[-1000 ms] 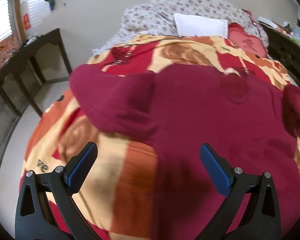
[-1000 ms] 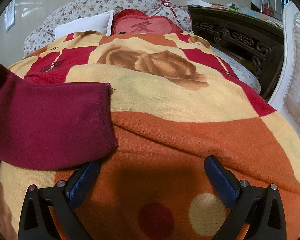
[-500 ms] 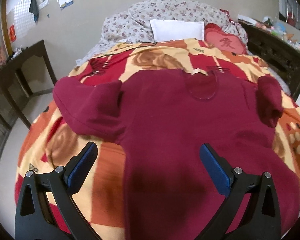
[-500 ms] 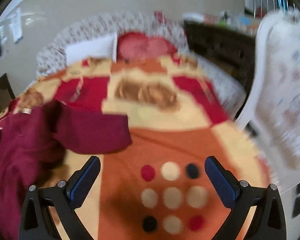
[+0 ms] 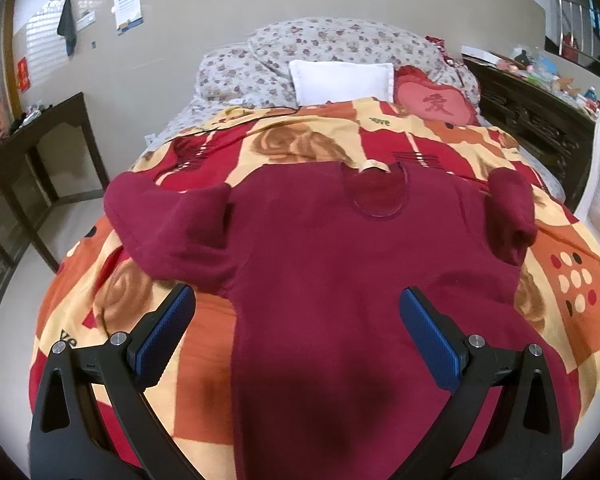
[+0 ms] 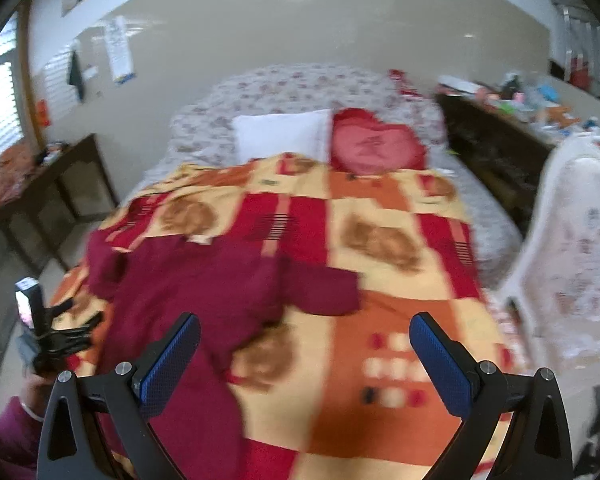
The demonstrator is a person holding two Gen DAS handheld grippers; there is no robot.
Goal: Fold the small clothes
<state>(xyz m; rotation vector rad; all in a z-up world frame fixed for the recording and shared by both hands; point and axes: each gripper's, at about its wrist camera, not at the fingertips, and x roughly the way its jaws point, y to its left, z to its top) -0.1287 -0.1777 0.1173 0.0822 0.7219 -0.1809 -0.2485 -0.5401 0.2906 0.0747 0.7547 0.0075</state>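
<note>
A dark red long-sleeved top (image 5: 340,248) lies spread flat on the patterned orange, red and cream blanket (image 5: 572,300), neck towards the pillows, both sleeves bent inwards at the shoulders. My left gripper (image 5: 296,320) is open and empty, held above the top's lower half. In the right wrist view the top (image 6: 204,288) lies at the left, blurred. My right gripper (image 6: 304,348) is open and empty, high above the blanket (image 6: 400,272) to the right of the top. The left gripper (image 6: 56,336) shows at the left edge of that view.
White pillow (image 5: 342,80) and red heart cushion (image 5: 436,104) lie at the bed's head. A dark desk (image 5: 32,152) stands left of the bed, a dark cluttered cabinet (image 5: 540,112) on the right. A white chair (image 6: 580,248) stands near the bed's right side.
Both grippers have pulled back and up from the blanket, so more of the bed and room shows. The right gripper has moved away from the sleeve. Both stay open.
</note>
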